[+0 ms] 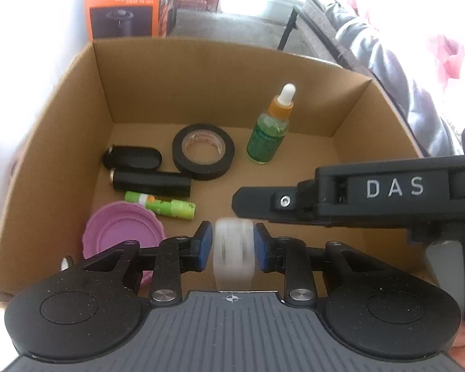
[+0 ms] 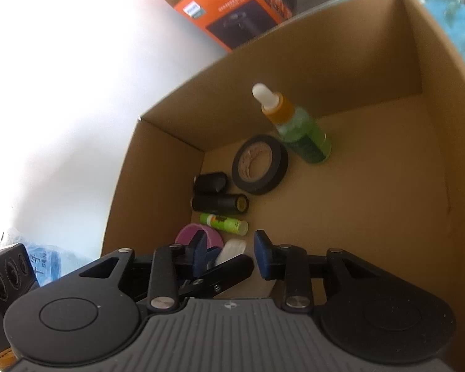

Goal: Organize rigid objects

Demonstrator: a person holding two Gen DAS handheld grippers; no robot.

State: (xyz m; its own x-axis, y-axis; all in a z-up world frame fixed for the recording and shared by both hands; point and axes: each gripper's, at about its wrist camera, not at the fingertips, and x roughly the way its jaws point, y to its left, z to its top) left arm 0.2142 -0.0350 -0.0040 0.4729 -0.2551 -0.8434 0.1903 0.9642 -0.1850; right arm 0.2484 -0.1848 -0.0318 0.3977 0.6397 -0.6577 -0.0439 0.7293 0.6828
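Note:
A white translucent roll [image 1: 234,249], blurred, stands on edge between my left gripper's [image 1: 233,232] blue pads, low over the floor of a cardboard box [image 1: 77,99]. The pads flank it closely without visibly pressing. In the right wrist view the roll [image 2: 232,248] lies beyond the left gripper's finger. My right gripper [image 2: 231,240] is open with nothing gripped; from the left wrist it reaches in from the right [image 1: 241,200], just above the roll. In the box are a green dropper bottle [image 1: 268,130], black tape roll [image 1: 203,152], black cylinder [image 1: 152,183], green tube [image 1: 161,206] and purple lid [image 1: 122,232].
A black oval item [image 1: 131,156] lies by the box's left wall. The right half of the box floor [image 2: 356,201] is bare cardboard. An orange product carton [image 1: 124,3] stands behind the box. Dark padded fabric [image 1: 387,71] runs along the right outside.

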